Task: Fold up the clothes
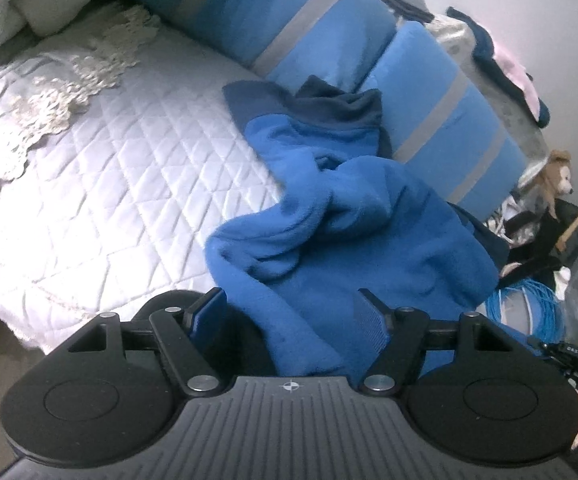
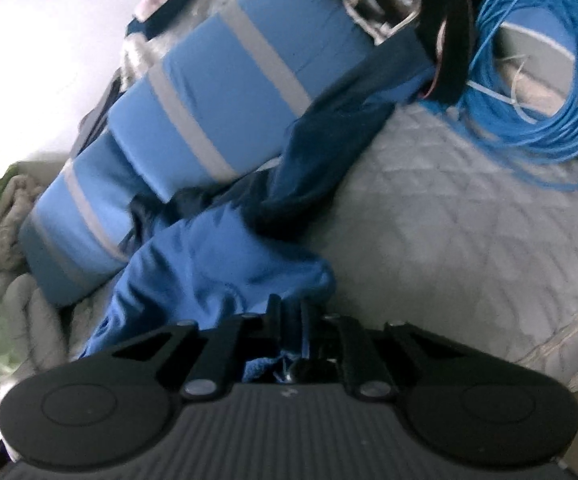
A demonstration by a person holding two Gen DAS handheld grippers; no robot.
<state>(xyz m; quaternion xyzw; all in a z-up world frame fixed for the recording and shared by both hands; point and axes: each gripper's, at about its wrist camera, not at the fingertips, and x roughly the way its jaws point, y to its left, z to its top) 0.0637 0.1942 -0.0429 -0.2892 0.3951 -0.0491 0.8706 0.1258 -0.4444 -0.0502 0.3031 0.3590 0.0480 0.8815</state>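
Left wrist view looking down along its fingers, close over the blue fleece garment (image 1: pixel 341 216) on the quilted bed (image 1: pixel 101 184), right wrist view likewise angled down, nearer, both sharing garment, striped cushions (image 2: pixel 209 92), blue cable coil (image 2: pixel 537 92)

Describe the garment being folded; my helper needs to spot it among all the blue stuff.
On the white quilted bedspread, find the striped blue cushions along the wall. Crumpled against them lies the blue fleece garment. Unlike the cushions, it has no grey stripes, only a darker navy band at its far end.
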